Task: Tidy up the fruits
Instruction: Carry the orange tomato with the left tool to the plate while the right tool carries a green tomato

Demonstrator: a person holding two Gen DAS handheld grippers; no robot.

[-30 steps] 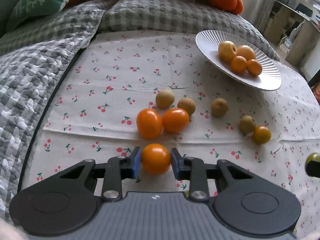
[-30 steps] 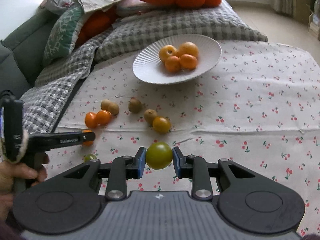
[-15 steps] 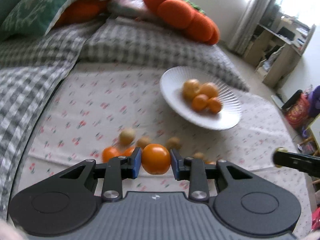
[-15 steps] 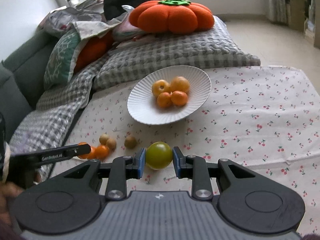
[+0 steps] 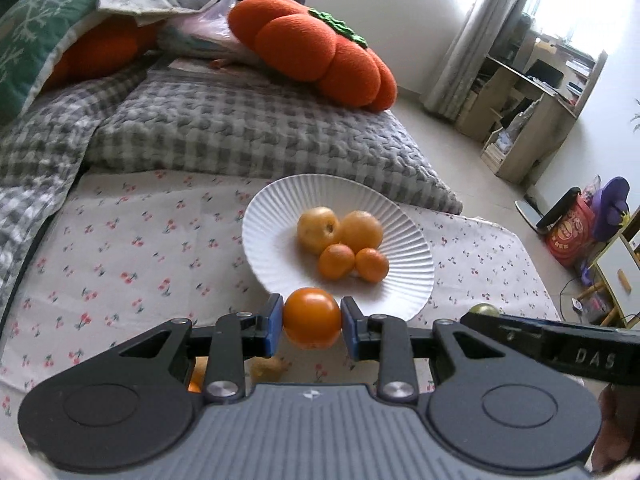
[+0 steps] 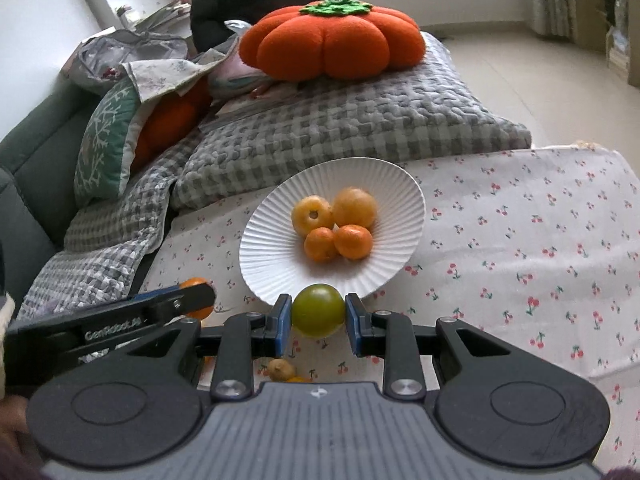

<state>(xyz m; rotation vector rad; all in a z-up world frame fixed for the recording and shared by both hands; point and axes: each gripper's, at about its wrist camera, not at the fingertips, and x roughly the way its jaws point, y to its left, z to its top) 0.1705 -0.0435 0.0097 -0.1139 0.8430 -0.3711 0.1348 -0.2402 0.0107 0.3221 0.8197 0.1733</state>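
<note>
My left gripper (image 5: 312, 318) is shut on an orange tomato (image 5: 312, 316), held in the air just in front of the near rim of the white ribbed plate (image 5: 276, 216). The plate holds several orange and yellow fruits (image 5: 344, 242). My right gripper (image 6: 318, 316) is shut on a green tomato (image 6: 318, 310), also hovering at the near rim of the same plate (image 6: 272, 248). In the right wrist view the left gripper (image 6: 192, 298) reaches in from the left with its orange tomato (image 6: 196, 284). A brown fruit (image 6: 282, 369) on the cherry-print cloth (image 6: 520, 240) is mostly hidden by the gripper body.
A grey checked blanket (image 5: 240, 128) lies behind the plate, with an orange pumpkin cushion (image 5: 312, 48) on it and a green cushion (image 6: 108, 140) to the left. The cloth-covered surface ends at the right, with floor and shelves (image 5: 532, 104) beyond.
Both grippers rose and moved toward the plate, each keeping its tomato. The loose fruits on the cloth slid down out of view beneath the gripper bodies. The plate now sits directly ahead of both.
</note>
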